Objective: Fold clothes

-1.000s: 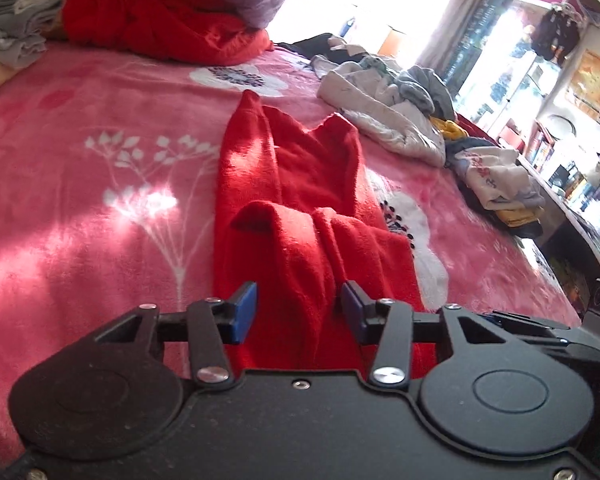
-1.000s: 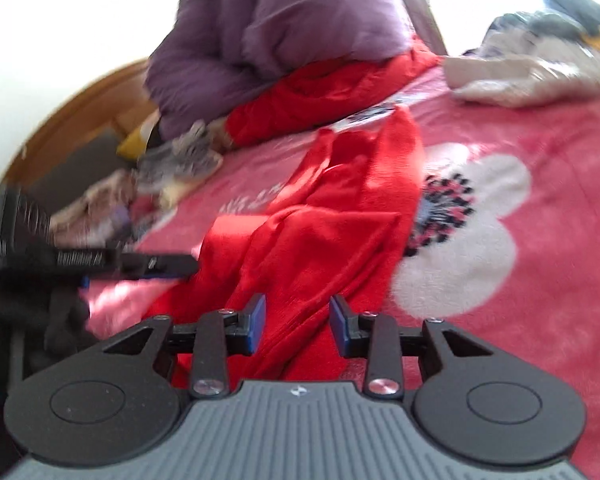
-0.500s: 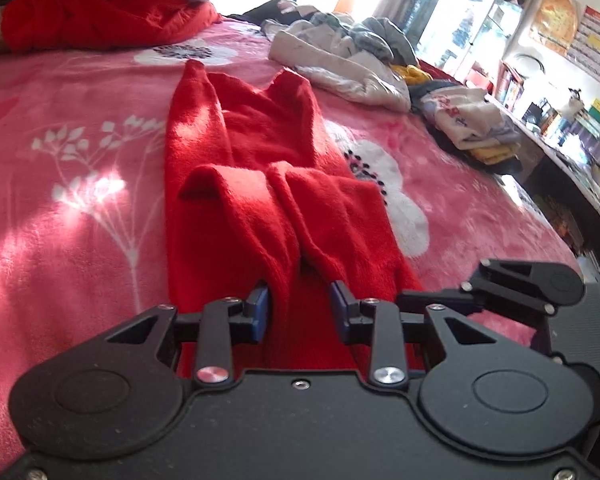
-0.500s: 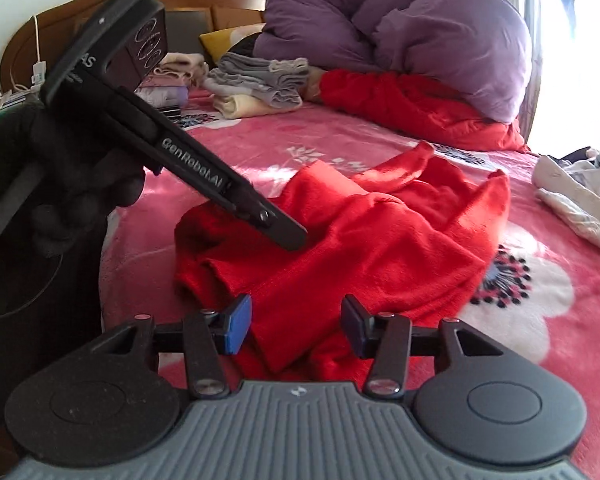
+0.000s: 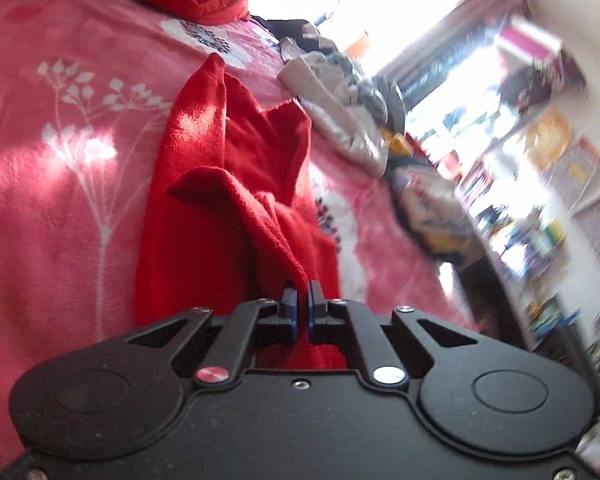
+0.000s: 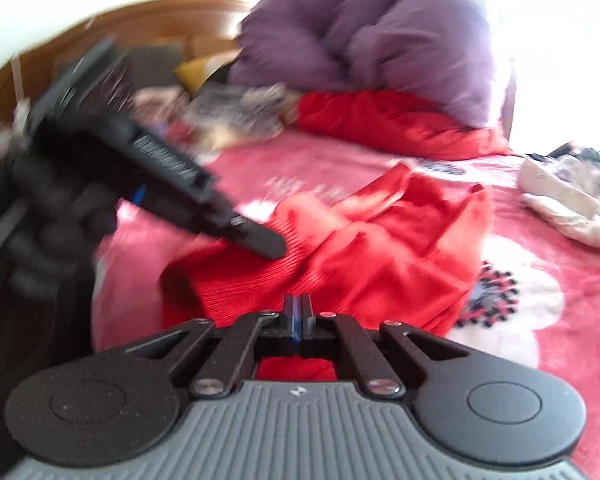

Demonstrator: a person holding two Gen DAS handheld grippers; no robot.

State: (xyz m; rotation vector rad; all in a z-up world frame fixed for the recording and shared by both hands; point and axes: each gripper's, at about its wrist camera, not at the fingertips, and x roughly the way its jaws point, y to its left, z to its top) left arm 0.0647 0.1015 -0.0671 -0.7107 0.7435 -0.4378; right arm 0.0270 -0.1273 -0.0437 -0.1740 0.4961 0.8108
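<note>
A red garment (image 5: pixel 220 140) lies lengthwise on the pink flowered blanket (image 5: pixel 60 160), with a raised fold running down its middle toward me. My left gripper (image 5: pixel 300 300) is shut on the near end of that fold. In the right wrist view the same red garment (image 6: pixel 380 248) is spread out ahead, and my right gripper (image 6: pixel 297 308) is shut on its near edge. The left gripper (image 6: pixel 256 240) shows there too, blurred, slanting down onto the cloth from a black-gloved hand (image 6: pixel 40 220).
A heap of unfolded pale clothes (image 5: pixel 340 120) lies on the right of the bed. A purple duvet (image 6: pixel 380 40) and red bedding (image 6: pixel 380 120) are piled at the wooden headboard (image 6: pixel 120 28), beside a blurred stack of folded clothes (image 6: pixel 240 112). Cluttered shelves (image 5: pixel 520 200) stand past the bed's right edge.
Both grippers were open over the garment's near end and have now shut on it. Both views have tilted and blurred with the motion.
</note>
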